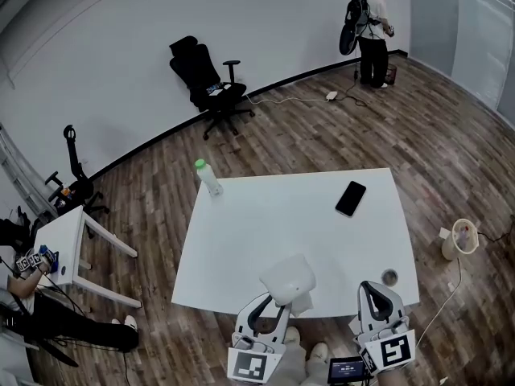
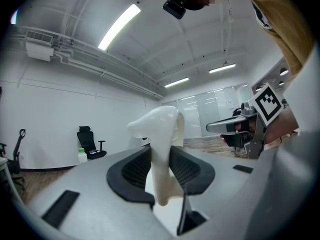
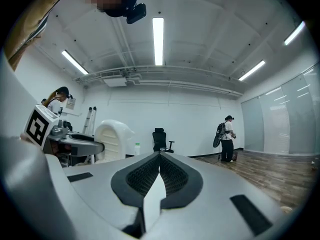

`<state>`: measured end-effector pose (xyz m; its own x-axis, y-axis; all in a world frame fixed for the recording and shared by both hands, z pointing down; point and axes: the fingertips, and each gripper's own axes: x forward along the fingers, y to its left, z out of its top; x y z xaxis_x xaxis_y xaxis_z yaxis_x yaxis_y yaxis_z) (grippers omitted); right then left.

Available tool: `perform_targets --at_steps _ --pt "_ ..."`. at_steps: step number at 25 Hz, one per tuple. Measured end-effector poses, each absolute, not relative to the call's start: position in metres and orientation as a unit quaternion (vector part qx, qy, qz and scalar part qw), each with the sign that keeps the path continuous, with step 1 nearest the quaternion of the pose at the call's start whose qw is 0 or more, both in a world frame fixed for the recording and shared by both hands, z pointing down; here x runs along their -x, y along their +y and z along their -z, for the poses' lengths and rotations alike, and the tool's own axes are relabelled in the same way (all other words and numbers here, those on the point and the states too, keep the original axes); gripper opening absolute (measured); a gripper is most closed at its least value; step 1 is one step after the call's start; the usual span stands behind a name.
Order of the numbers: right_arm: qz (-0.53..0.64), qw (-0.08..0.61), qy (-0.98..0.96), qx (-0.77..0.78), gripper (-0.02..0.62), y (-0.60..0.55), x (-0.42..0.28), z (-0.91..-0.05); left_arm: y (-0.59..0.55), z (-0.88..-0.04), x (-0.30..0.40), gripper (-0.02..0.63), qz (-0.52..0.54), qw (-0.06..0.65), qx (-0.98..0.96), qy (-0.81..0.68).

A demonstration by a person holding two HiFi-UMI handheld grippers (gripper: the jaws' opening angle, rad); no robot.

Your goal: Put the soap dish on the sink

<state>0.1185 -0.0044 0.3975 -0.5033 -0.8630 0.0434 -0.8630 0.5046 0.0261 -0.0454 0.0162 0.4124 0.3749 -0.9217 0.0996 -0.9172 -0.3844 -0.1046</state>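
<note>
Plain white walls [image 1: 96, 63] with black skirting meet a dark wood-plank floor [image 1: 322, 131]. A white desk [image 1: 265, 223] stands mid-room, with a black office chair [image 1: 211, 87] by the wall and a small white table [image 1: 68, 244] to the left. Strip lights [image 3: 158, 39] cross the white ceiling, and glass panels [image 3: 295, 119] line one side.

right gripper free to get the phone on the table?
Probably yes. The right gripper is empty, jaws together, and only bare table lies between it and the phone; it must open first.
</note>
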Motion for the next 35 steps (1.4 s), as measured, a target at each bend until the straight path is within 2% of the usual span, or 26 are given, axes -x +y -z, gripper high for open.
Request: perform_targets --at_steps 8,18,27,35 --pt "-0.001 0.026 -0.861 -0.508 0.009 -0.041 -0.114 -0.394 -0.017 -0.418 0.053 0.120 0.076 0.006 0.837 0.543" --pt "-0.016 0.031 -0.872 -0.489 0.009 -0.101 -0.068 -0.404 -0.086 -0.427 0.079 0.120 0.064 -0.023 0.851 0.521" --pt "-0.062 0.057 -0.884 -0.459 0.009 -0.127 -0.031 -0.441 -0.119 -0.450 0.091 0.120 0.066 -0.053 0.862 0.500" --pt "-0.113 0.077 -0.896 -0.422 0.011 -0.144 -0.013 -0.480 -0.130 -0.478 0.089 0.120 0.080 -0.108 0.861 0.491"
